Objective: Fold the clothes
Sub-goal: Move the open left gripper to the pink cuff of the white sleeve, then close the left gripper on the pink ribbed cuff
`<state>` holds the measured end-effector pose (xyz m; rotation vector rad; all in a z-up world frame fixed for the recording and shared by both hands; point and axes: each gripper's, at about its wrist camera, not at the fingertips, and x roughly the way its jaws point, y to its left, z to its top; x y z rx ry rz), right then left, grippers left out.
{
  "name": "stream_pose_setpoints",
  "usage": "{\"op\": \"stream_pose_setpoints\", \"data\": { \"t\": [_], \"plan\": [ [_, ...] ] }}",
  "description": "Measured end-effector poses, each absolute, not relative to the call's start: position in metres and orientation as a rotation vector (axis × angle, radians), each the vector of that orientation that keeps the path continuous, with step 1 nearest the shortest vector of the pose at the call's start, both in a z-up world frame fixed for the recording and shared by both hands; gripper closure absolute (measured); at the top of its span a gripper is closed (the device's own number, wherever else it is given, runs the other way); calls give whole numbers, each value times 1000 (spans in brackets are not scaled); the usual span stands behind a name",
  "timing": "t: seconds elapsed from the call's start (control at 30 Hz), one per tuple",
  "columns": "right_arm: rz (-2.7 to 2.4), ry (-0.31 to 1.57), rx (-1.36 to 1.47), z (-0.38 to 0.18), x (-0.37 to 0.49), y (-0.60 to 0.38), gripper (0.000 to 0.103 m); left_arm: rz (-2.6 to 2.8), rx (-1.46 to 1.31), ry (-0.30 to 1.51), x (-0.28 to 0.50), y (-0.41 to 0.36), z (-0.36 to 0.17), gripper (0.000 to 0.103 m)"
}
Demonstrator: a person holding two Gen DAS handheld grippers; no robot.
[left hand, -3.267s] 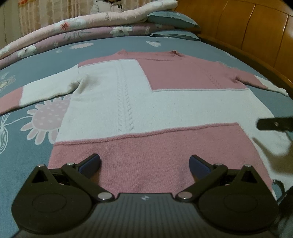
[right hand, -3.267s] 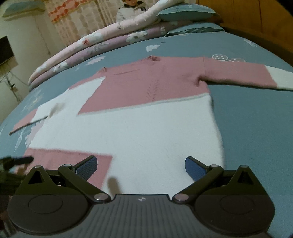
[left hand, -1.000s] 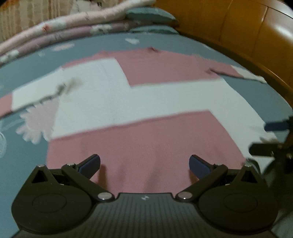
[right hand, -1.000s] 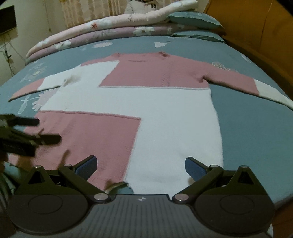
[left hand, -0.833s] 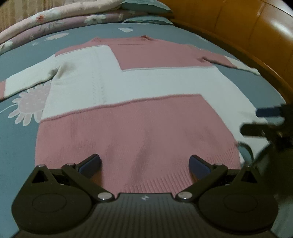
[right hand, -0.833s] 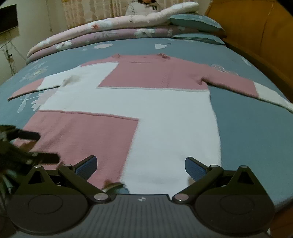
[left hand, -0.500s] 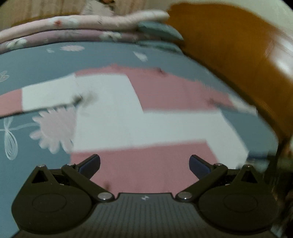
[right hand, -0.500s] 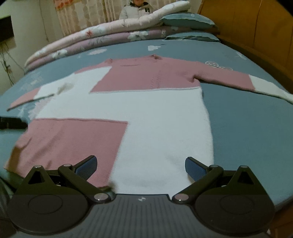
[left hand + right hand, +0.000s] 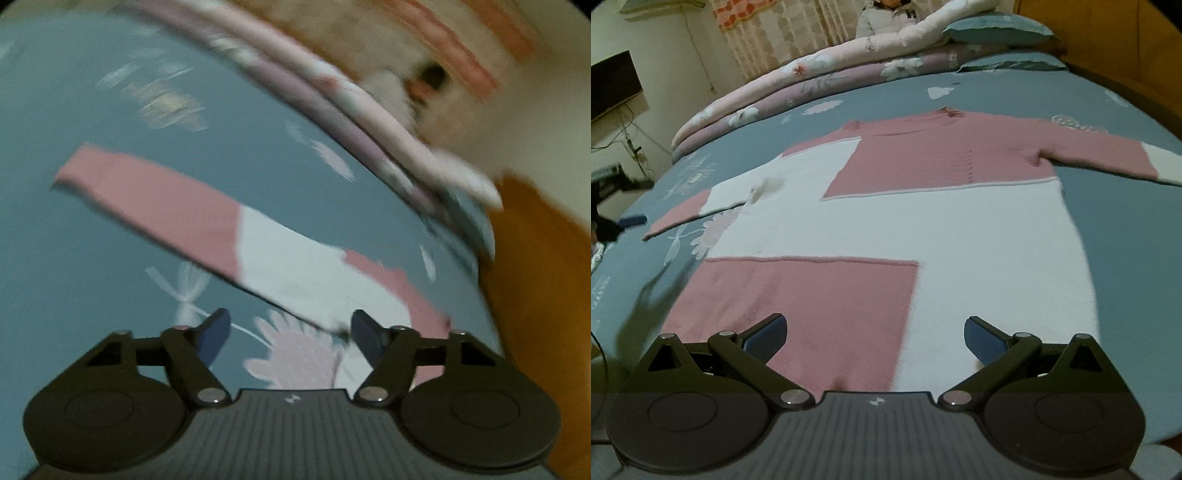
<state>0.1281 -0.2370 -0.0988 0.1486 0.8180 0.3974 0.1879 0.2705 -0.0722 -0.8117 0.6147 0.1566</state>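
Bed (image 9: 997,96) covered by a grey-blue sheet with white and pink flower prints. Rolled quilts (image 9: 820,81), pink over mauve, both floral, lie along its far edge. Two teal pillows (image 9: 997,29) are stacked at the quilts' right end, against a wooden headboard (image 9: 1108,40). Patterned curtain (image 9: 783,33) behind. A dark screen (image 9: 613,83) hangs on the left wall, cables below it. A person in a white jacket (image 9: 882,16) sits beyond the quilts.
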Motion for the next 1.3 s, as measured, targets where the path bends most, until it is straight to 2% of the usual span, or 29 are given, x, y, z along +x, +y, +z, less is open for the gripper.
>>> {"op": "stream_pose_setpoints", "data": {
  "t": [0.17,0.53,1.3],
  "plan": [
    [404,853,133,-102,141,-219,0,254,-1117,472,173,344,-104,38],
    [417,924,59,-109,163,-179,0,343,-1286,457,199,407,-164,38],
    [411,918,-64,-104,173,-148,0,383,-1178,370,237,422,-163,37]
  ]
}}
